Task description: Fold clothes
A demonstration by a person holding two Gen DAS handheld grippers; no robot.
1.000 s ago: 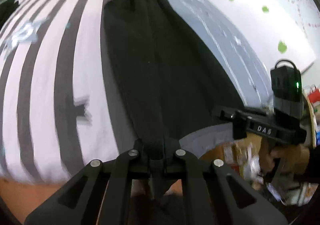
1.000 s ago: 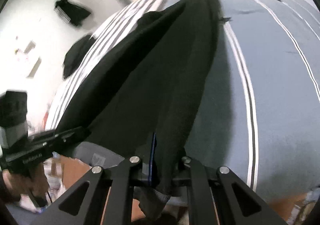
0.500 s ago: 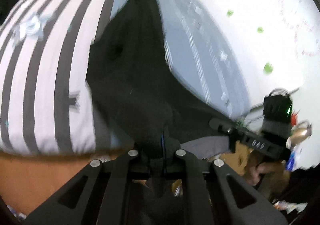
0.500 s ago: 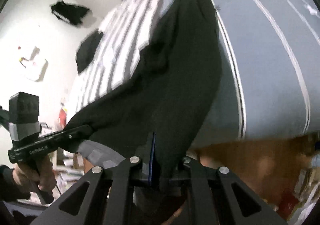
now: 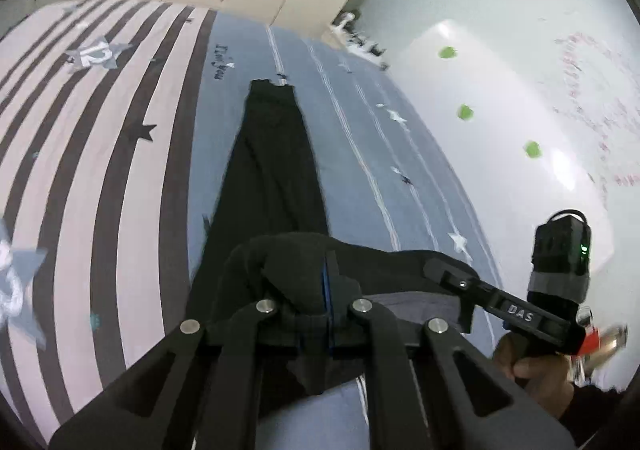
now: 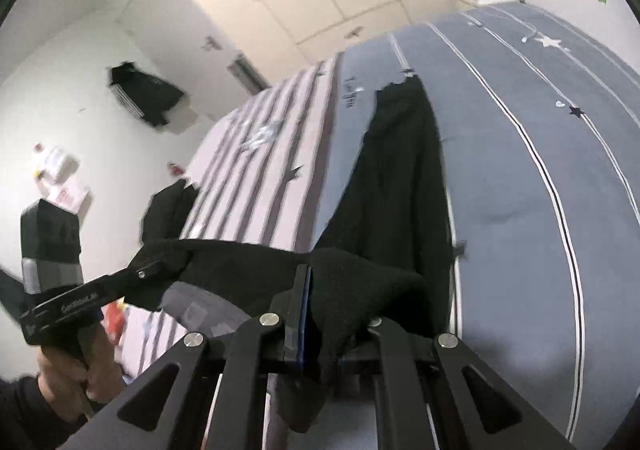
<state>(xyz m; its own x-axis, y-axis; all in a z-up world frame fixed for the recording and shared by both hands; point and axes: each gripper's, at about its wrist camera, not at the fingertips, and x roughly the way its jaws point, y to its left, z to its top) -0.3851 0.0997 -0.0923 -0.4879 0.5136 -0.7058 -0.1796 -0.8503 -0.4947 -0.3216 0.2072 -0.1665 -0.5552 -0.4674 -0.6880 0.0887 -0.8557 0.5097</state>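
Bed (image 5: 400, 154): both jaws clamped on blk trousers (image 5: 276, 170).

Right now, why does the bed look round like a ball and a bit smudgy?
Left wrist view: the fisheye lens bows the bed, and the striped sheet smears. Right wrist view: same bulge, with the black garment blurry-edged.
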